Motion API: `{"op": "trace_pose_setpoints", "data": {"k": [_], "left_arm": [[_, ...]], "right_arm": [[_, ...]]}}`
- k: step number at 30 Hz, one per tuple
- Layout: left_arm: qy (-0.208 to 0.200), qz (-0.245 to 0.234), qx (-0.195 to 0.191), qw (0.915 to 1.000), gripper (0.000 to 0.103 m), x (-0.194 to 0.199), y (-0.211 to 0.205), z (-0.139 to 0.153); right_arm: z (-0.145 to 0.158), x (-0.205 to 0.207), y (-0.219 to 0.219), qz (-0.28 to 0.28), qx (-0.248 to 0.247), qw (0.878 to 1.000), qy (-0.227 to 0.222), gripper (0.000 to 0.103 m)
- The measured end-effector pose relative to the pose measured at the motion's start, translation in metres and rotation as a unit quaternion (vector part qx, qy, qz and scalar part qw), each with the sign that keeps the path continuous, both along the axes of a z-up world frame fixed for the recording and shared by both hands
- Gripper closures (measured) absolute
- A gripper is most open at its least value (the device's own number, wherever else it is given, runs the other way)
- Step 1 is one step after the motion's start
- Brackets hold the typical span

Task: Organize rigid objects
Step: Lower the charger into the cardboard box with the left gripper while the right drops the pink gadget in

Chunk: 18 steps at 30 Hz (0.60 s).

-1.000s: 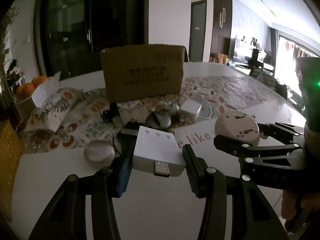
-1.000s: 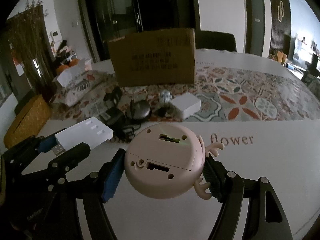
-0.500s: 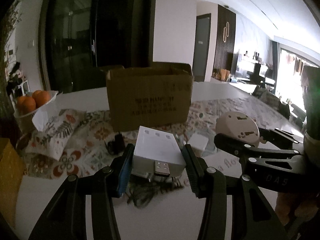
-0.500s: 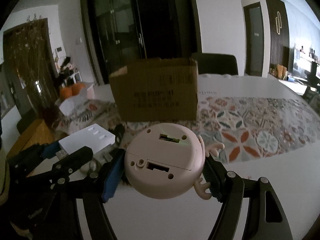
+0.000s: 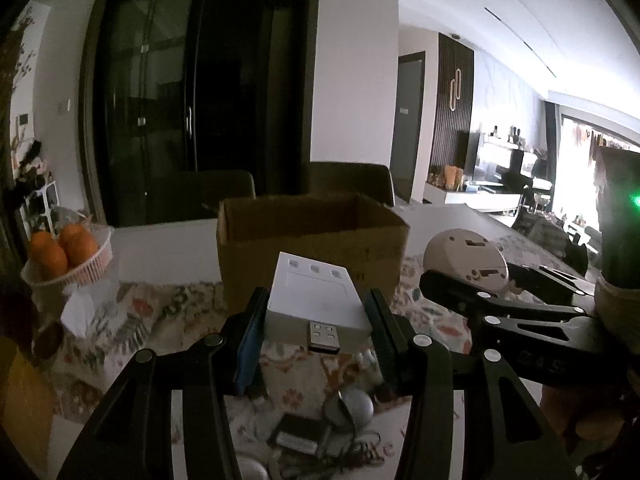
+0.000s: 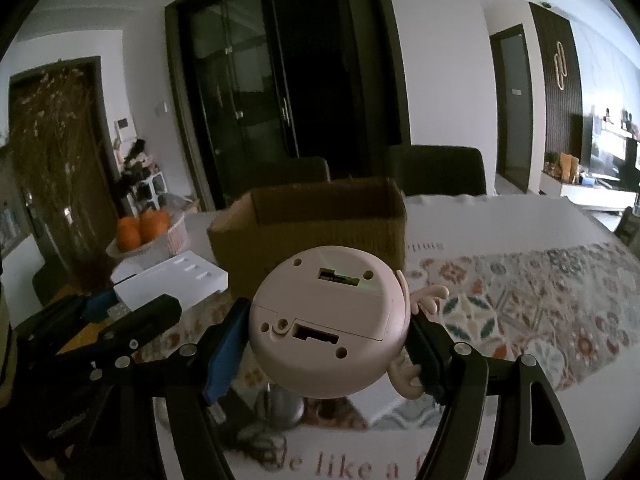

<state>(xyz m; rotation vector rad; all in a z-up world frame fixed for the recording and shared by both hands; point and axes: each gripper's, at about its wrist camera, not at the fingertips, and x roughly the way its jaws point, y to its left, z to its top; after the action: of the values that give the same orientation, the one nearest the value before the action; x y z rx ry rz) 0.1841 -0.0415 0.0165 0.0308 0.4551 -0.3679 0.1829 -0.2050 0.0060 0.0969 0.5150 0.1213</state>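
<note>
My left gripper (image 5: 316, 320) is shut on a white USB hub (image 5: 316, 304), plug end toward the camera, held in the air in front of an open cardboard box (image 5: 312, 236). My right gripper (image 6: 328, 336) is shut on a round pink device (image 6: 328, 320) with antler-shaped feet, its underside facing the camera. In the right wrist view the box (image 6: 308, 224) stands just behind the device, and the hub (image 6: 172, 280) shows at left. In the left wrist view the pink device (image 5: 464, 256) shows at right.
Small gadgets and cables (image 5: 320, 428) lie on the patterned runner (image 6: 540, 300) below both grippers. A bowl of oranges (image 5: 64, 252) stands at far left, with a tissue pack (image 5: 80, 308) in front. Dark chairs (image 6: 436, 168) stand behind the table.
Both grippers have risen and moved forward toward the box with their objects held. The box's open top now shows; the loose gadgets have dropped low in view.
</note>
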Motion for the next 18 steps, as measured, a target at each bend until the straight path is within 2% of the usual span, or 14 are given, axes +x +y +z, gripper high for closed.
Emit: {"op": "trace_pose_setpoints", "data": {"k": [10, 15, 18], "left_arm": [[-0.023, 0.001, 0.015, 0.9996, 0.055, 0.041, -0.008, 0.032], [-0.030, 0.004, 0.030, 0.9991, 0.055, 0.064, -0.014, 0.043], [-0.021, 0.006, 0.035, 0.9992, 0.055, 0.083, -0.017, 0.045]], "right_arm": [[0.027, 0.048, -0.004, 0.008, -0.001, 1.000, -0.015, 0.029], [0.034, 0.079, -0.008, 0.014, 0.003, 1.000, -0.002, 0.029], [0.036, 0.096, -0.010, 0.016, 0.004, 1.000, 0.007, 0.029]]}}
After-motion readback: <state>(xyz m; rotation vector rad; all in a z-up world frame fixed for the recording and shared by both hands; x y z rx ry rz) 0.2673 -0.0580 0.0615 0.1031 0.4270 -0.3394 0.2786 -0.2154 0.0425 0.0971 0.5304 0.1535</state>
